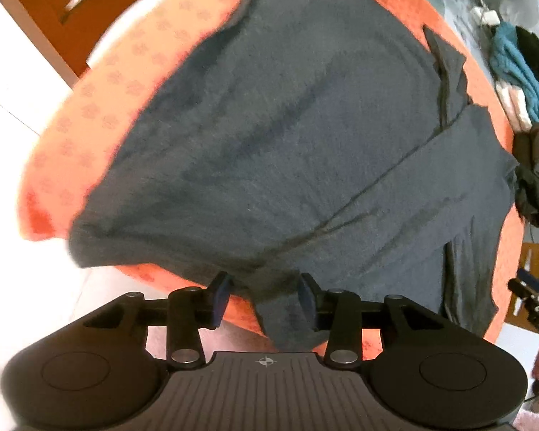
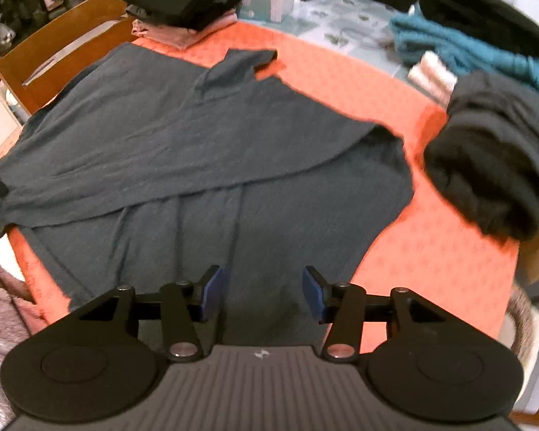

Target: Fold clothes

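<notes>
Dark grey knit shirt (image 2: 183, 151) lies half-folded on your orange-clothed bench (image 2: 431, 251). Left gripper (image 1: 266, 296) and right gripper (image 2: 260, 292) fingers hang apart, gripping nothing. Next fold probably needs fresh edge grabs.

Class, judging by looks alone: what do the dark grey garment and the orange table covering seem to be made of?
Dark grey garment: probably soft knit jersey, matte; it drapes in limp folds with a fine heathered grain. Orange table covering: seemingly woven cloth, matte, with a faint repeating motif; blur leaves this uncertain.
</notes>
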The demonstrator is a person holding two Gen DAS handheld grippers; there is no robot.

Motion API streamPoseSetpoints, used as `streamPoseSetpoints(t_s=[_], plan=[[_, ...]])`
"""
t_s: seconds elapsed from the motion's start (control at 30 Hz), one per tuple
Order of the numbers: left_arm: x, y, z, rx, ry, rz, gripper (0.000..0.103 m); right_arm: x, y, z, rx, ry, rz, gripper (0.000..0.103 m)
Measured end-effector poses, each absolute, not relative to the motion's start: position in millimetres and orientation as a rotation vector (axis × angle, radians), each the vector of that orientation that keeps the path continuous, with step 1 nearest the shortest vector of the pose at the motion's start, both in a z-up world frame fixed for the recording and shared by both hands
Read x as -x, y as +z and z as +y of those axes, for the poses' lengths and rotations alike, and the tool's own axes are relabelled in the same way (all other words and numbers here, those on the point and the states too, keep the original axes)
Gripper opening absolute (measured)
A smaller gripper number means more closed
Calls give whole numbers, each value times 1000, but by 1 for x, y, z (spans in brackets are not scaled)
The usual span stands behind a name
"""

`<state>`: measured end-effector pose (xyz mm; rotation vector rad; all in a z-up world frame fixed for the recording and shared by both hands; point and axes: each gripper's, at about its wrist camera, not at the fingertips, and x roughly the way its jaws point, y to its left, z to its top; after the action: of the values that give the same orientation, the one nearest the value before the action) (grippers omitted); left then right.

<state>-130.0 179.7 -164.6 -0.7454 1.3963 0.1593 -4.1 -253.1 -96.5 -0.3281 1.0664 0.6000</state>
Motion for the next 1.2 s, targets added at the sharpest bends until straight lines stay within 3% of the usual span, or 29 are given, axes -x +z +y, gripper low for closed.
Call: streamPoseSetpoints(t_s=[0.1,0.27,0.4,0.53,0.63,1.2], plan=[[127,-162,175,752,139,1391,11,10,-102,-253,301,584,1083,55],[126,-120,168,545,112,1308,11,14,-104,-255,282,582,1093,55],[127,-125,174,458,128,1342,22,14,-110,-255,263,584,1110,55],[126,-113,178,470,113,1277,50,19,-112,-252,264,591,1123,55],[119,-103,182,500,114,1213,55,22,-115,-252,246,590,1135,55],[109,-107,207,454,265,1158,56,-15,-81,-245,157,568,1048,55]])
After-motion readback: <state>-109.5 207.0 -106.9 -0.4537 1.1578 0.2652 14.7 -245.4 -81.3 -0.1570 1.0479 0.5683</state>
